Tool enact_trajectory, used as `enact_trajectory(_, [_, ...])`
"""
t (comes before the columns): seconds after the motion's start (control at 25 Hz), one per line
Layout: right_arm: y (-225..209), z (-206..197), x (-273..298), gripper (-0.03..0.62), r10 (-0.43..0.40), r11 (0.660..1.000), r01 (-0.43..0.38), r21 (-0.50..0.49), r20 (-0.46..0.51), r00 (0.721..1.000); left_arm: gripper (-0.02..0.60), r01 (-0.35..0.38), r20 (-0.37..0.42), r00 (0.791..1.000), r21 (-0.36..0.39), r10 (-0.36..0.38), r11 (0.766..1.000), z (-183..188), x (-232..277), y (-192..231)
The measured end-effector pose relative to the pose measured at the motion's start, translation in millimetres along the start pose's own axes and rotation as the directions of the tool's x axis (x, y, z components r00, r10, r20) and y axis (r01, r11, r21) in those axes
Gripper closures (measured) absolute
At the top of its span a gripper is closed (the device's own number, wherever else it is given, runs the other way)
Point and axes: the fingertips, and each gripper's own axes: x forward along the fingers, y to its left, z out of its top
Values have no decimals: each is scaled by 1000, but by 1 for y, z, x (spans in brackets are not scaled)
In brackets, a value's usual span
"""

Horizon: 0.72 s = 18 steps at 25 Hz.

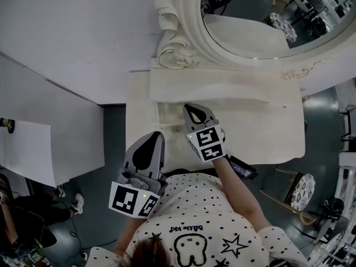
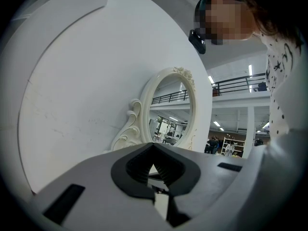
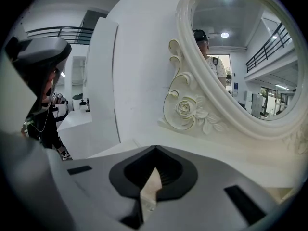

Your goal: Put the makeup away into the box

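A white table [image 1: 272,138] under an ornate oval mirror [image 1: 261,15]: here we hold both grippers over the left part of the top. The right gripper [image 1: 188,108] points forward and down. Its tip is over what looks like the open box [image 1: 167,115], a shallow pale recess just in front of the raised shelf [image 1: 222,85] below the mirror. Its jaws are pressed together at the tips. Its own view shows a cream sliver in the slit behind them, and we cannot tell whether that is something thin pinched there or the table seen through the gap. The left gripper [image 1: 159,134] hangs level and nearer to us, just left of the right one, with its body crossing the table's front edge. Its jaws are likewise closed tip to tip with nothing between them, and it faces the wall [image 1: 67,32] and the scrolled side of the mirror. The makeup itself we cannot make out in any view. A carved rose [image 1: 181,60] sits at the foot of the mirror's frame, just above the shelf. Our spotted top [image 1: 206,204] fills the lower edge of the head view. Well apart to the left, another person [image 1: 25,218] in dark clothes is beside a white side table [image 1: 39,143].
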Motion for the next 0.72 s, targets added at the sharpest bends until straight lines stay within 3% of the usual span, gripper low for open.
enact_trajectory(0.72, [-17,51,-96,588,-20,1000,19,10,199,980,586,40,17,999,39,-41,998,2,4,-41])
